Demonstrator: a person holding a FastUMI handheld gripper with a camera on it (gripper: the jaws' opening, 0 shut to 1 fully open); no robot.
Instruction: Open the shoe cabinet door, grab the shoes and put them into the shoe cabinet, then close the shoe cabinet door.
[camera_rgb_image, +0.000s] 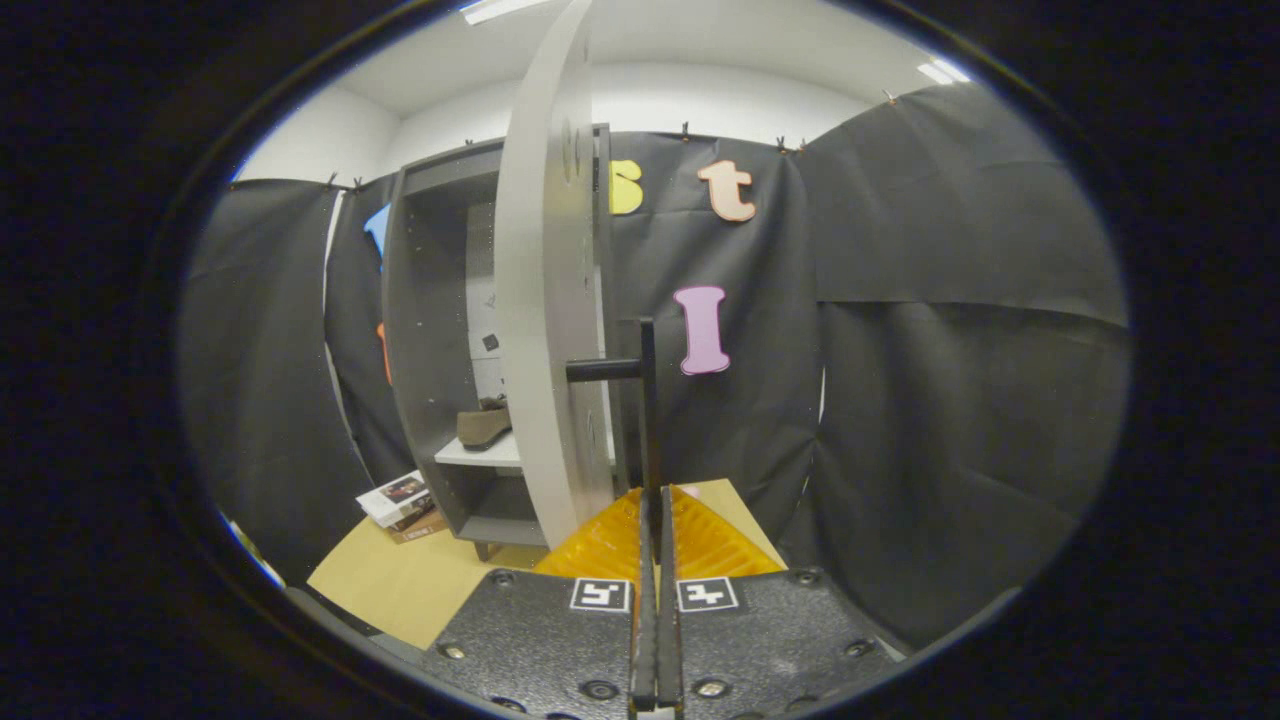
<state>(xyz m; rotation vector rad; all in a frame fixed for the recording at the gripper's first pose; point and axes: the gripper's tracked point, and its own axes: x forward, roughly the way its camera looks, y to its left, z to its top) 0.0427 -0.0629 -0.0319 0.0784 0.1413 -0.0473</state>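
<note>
Grey boards make up the shoe cabinet, which stands on a tan floor against the black cloth wall. Its door is swung wide open and seen nearly edge-on, its free edge pointing toward the camera. The tool is level and pointing straight ahead, its two fingers pressed together on the thin upright bar of the black door handle, which runs up from between them. A short post joins that bar to the door's face. One brown shoe sits on the pale shelf inside the cabinet, left of the door. To the right of the handle there is open room up to the cloth. A small stack of books lies on the floor beside the cabinet's left foot.
</note>
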